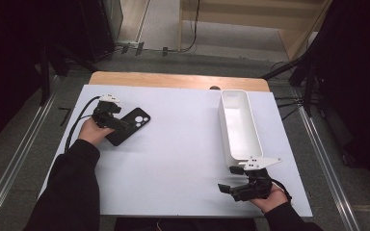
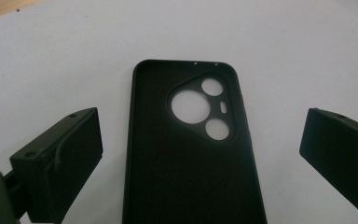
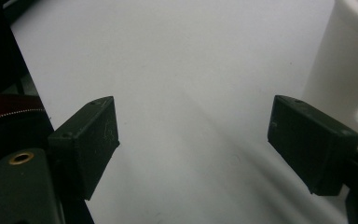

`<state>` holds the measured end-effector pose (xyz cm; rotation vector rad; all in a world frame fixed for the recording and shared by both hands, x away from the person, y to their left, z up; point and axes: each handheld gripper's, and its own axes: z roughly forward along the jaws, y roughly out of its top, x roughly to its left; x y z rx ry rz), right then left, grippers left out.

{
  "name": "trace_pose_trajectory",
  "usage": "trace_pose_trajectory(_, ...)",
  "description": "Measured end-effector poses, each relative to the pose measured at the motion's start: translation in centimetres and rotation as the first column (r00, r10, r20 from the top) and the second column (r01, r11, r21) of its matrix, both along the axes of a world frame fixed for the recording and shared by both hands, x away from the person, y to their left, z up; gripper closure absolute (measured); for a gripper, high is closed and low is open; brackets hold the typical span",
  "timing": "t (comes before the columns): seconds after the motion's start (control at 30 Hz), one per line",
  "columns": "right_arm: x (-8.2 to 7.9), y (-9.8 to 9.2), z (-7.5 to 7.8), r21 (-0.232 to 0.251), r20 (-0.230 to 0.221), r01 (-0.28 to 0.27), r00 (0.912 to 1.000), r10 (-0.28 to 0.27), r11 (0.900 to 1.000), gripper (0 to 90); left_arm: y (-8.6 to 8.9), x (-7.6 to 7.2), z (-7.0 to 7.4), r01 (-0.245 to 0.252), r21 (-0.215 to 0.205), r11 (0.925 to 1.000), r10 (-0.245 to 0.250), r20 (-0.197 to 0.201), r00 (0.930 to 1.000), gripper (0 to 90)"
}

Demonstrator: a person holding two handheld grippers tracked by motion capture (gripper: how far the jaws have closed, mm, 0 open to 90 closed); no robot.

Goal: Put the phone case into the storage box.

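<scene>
A black phone case (image 1: 131, 122) lies inside up on the white table sheet (image 1: 183, 149), at the left. In the left gripper view the phone case (image 2: 186, 168) shows its camera cut-outs at the far end. My left gripper (image 1: 112, 121) is low over its near end and open. In its own view the left gripper (image 2: 200, 128) has a jaw on either side of the case, each well clear of its edges. My right gripper (image 1: 230, 179) rests open near the front right edge. The right gripper (image 3: 193, 126) has only bare sheet between its jaws.
A long white bin (image 1: 240, 126) stands empty at the right, just beyond the right gripper; the bin's wall (image 3: 340, 60) is close to the right jaw. A strip of wooden tabletop (image 1: 173, 79) runs along the far edge. Bare floor surrounds the table.
</scene>
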<state>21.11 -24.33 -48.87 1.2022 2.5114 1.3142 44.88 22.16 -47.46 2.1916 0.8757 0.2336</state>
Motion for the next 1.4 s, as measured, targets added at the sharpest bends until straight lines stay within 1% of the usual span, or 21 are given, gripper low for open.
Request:
trace_pose_trajectory(0.13, 0.0, 0.0, 0.0, 0.000, -0.001, -0.001, 1.0000, 0.001, 1.000, 14.7, -0.2, -0.1, -0.5, 0.010, 0.013, 0.9999, -0.010, -0.002, 0.9999, 0.0)
trace_pose_trajectory(0.2, 0.0, 0.0, 0.0, 0.002, 0.000, -0.002, 1.0000, 0.002, 1.000, 14.8, -0.3, -0.2, -0.8, 0.015, 0.021, 0.9997, -0.015, 0.006, 0.9999, 0.0)
trace_pose_trajectory(0.3, 0.0, 0.0, 0.0, 0.002, 0.000, -0.003, 1.0000, 0.003, 1.000, 14.8, -0.2, -0.3, -1.0, 0.005, 0.020, 0.9998, -0.005, 0.013, 0.9999, 0.0)
trace_pose_trajectory(0.37, 0.0, 0.0, 0.0, 0.001, 0.002, -0.006, 1.0000, 0.006, 1.000, 14.8, -0.1, -0.3, -1.2, 0.005, 0.018, 0.9998, -0.005, 0.008, 1.0000, 0.0)
trace_pose_trajectory(0.43, -0.1, 0.0, 0.0, 0.001, 0.003, -0.006, 1.0000, 0.006, 1.000, 14.7, -0.2, -0.3, -1.4, 0.009, 0.025, 0.9996, -0.009, 0.006, 0.9999, 0.0)
trace_pose_trajectory(0.5, -0.1, 0.0, 0.0, -0.001, 0.002, -0.006, 1.0000, 0.006, 1.000, 14.7, -0.2, -0.3, -1.6, 0.018, 0.021, 0.9996, -0.018, -0.002, 0.9998, 0.0)
trace_pose_trajectory(0.57, -0.1, 0.0, 0.1, -0.004, 0.002, -0.006, 1.0000, 0.006, 1.000, 14.8, -0.3, -0.4, -2.1, 0.025, 0.035, 0.9991, -0.025, -0.005, 0.9997, 0.0)
trace_pose_trajectory(0.6, -0.1, 0.1, 0.1, -0.004, 0.003, -0.005, 1.0000, 0.005, 1.000, 14.7, -0.3, -0.4, -2.1, 0.025, 0.035, 0.9991, -0.025, -0.005, 0.9997, 0.0)
trace_pose_trajectory(0.63, -0.1, 0.1, 0.1, -0.004, 0.003, -0.005, 1.0000, 0.005, 1.000, 14.7, -0.3, -0.3, -2.2, 0.029, 0.049, 0.9984, -0.029, -0.002, 0.9996, 0.0)
trace_pose_trajectory(0.77, -0.1, 0.1, 0.1, -0.005, 0.001, -0.008, 1.0000, 0.008, 1.000, 14.7, -0.3, -0.4, -2.8, 0.025, 0.064, 0.9976, -0.025, -0.008, 0.9997, 0.0)
trace_pose_trajectory(0.8, -0.1, 0.1, 0.1, -0.006, -0.001, -0.009, 1.0000, 0.009, 1.000, 14.7, -0.3, -0.5, -2.9, 0.020, 0.059, 0.9981, -0.020, 0.007, 0.9998, 0.0)
trace_pose_trajectory(0.93, -0.1, 0.1, 0.1, -0.005, -0.006, -0.010, 0.9999, 0.010, 1.000, 14.8, -0.4, -0.6, -3.1, 0.020, 0.075, 0.9970, -0.022, 0.023, 0.9995, 0.0)
trace_pose_trajectory(1.0, -0.2, 0.2, 0.1, -0.007, -0.007, -0.010, 0.9999, 0.010, 1.000, 14.7, -0.6, -0.7, -3.1, 0.012, 0.088, 0.9961, -0.015, 0.034, 0.9993, 0.0)
trace_pose_trajectory(1.07, -0.2, 0.2, 0.0, -0.012, -0.002, -0.012, 0.9999, 0.012, 1.000, 14.8, -0.8, -0.9, -3.2, 0.001, 0.115, 0.9934, -0.007, 0.052, 0.9986, 0.4)
trace_pose_trajectory(1.2, -0.2, 0.2, 0.0, -0.014, 0.000, -0.013, 0.9999, 0.013, 1.000, 14.8, -1.0, -1.0, -3.2, -0.006, 0.131, 0.9913, -0.002, 0.063, 0.9980, 0.5)
trace_pose_trajectory(1.27, -0.2, 0.2, 0.0, -0.015, 0.001, -0.013, 0.9999, 0.013, 1.000, 14.7, -0.9, -1.0, -3.2, -0.018, 0.133, 0.9910, 0.008, 0.070, 0.9975, 1.1)
trace_pose_trajectory(1.3, -0.2, 0.2, 0.0, -0.016, 0.000, -0.013, 0.9999, 0.013, 1.000, 14.7, -0.9, -1.0, -3.2, -0.022, 0.132, 0.9910, 0.013, 0.071, 0.9974, 2.8)
trace_pose_trajectory(1.33, -0.2, 0.2, 0.0, -0.017, 0.000, -0.014, 0.9999, 0.014, 1.000, 14.7, -0.8, -1.0, -3.2, -0.035, 0.122, 0.9919, 0.026, 0.074, 0.9969, 4.7)
trace_pose_trajectory(1.4, -0.2, 0.2, 0.0, -0.015, 0.000, -0.013, 0.9999, 0.013, 1.000, 14.8, -0.8, -1.1, -3.2, -0.037, 0.125, 0.9915, 0.028, 0.076, 0.9967, 6.8)
